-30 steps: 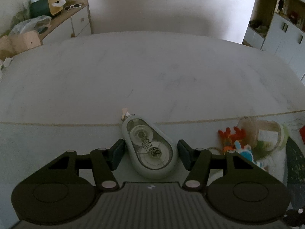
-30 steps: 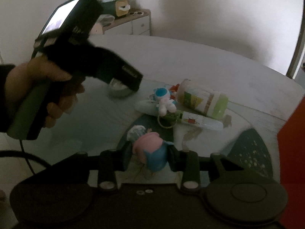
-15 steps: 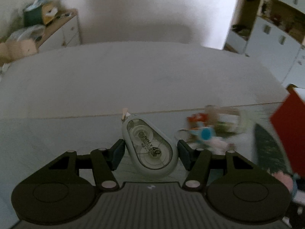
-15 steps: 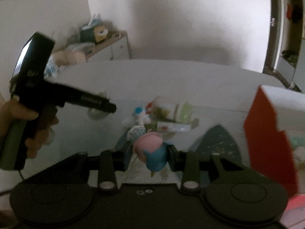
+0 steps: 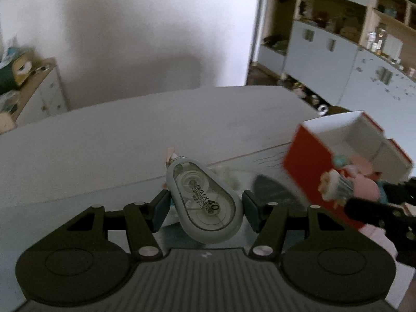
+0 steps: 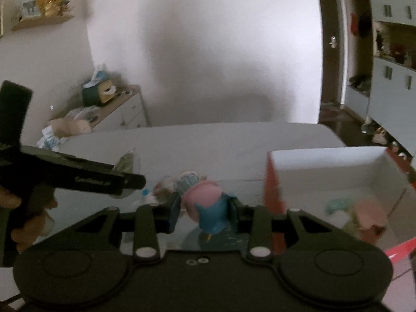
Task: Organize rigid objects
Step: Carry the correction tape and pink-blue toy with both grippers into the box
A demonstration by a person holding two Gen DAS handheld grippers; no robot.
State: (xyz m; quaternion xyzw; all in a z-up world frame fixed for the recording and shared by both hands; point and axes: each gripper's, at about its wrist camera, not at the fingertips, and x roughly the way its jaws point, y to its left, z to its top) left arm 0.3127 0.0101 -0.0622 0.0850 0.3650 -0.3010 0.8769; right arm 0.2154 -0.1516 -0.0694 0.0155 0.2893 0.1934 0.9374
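**Two small things being carried beside the red box**

While both grippers are being held above the pale table (image 5: 156, 135), a grey correction tape dispenser (image 5: 204, 202) is being clamped between the pads of the left gripper (image 5: 204, 209), its tip pointing away and to the left, its printed face turned up. A small pink and blue toy figure (image 6: 208, 208) is being pinched by the right gripper (image 6: 204, 213), the pink head lying to the left and the blue body hanging below the pads.

To the right of both tools, an open red box (image 6: 271, 182) with white inner walls is being shown standing on the table; blurred pastel things (image 6: 361, 215) are seen lying on its floor. From the left wrist view, the right gripper (image 5: 364, 195) and its toy are being seen in front of the box's red wall (image 5: 304, 171), between the left tool and the opening. From the right wrist view, the left gripper's dark body (image 6: 78, 176) and the hand (image 6: 28, 223) holding it are being seen at the left, partly covering a blurred heap of small things (image 6: 166, 189) left on the table. A low cabinet (image 6: 122, 111) with clutter on top is being seen against the far wall, and shelving (image 5: 351, 39) at the right.
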